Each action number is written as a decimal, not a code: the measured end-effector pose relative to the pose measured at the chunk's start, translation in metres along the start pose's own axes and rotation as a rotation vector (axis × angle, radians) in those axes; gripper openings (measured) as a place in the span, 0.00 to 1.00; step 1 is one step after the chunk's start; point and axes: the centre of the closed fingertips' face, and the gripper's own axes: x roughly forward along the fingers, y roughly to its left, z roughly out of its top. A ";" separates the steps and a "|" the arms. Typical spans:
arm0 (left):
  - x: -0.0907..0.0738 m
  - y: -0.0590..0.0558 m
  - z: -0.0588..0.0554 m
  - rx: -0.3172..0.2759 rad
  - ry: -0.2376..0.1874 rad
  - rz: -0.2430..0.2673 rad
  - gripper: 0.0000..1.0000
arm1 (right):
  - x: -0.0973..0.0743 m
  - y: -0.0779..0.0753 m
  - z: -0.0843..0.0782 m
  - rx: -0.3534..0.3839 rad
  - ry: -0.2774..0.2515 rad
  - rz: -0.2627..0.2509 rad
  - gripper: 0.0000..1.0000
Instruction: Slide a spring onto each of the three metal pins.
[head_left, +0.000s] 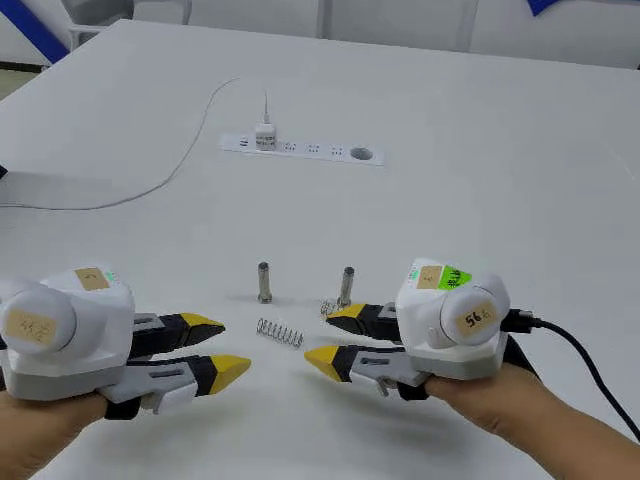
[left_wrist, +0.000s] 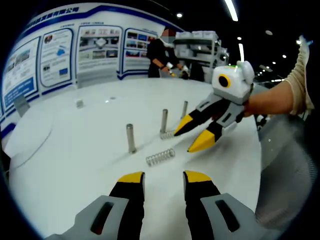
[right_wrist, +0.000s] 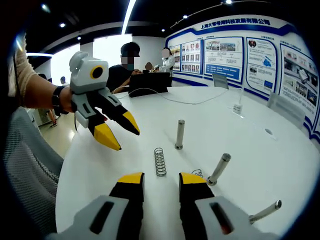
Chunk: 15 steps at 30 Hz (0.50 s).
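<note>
Spring (head_left: 279, 332) between left hand-held gripper (head_left: 235, 345), right hand-held gripper (head_left: 318, 333); untouched

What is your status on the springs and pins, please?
Left gripper open, empty. Right gripper open, empty. Three pins standing; one spring loose on the table between the grippers, second spring at the middle pin's base. Nothing blocking the loose spring.

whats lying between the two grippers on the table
A loose coiled metal spring lies on its side between the left gripper and right gripper, touching neither, in the head view.
</note>
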 end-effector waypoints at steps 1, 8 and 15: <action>0.000 0.000 -0.001 0.000 0.002 0.000 0.31 | 0.002 0.001 0.001 -0.001 -0.002 0.001 0.28; 0.000 -0.003 -0.002 -0.009 -0.002 -0.001 0.31 | 0.013 0.002 0.000 -0.007 0.009 0.011 0.25; 0.001 -0.003 -0.002 -0.013 -0.007 -0.001 0.31 | 0.021 -0.002 -0.002 -0.005 0.022 0.009 0.22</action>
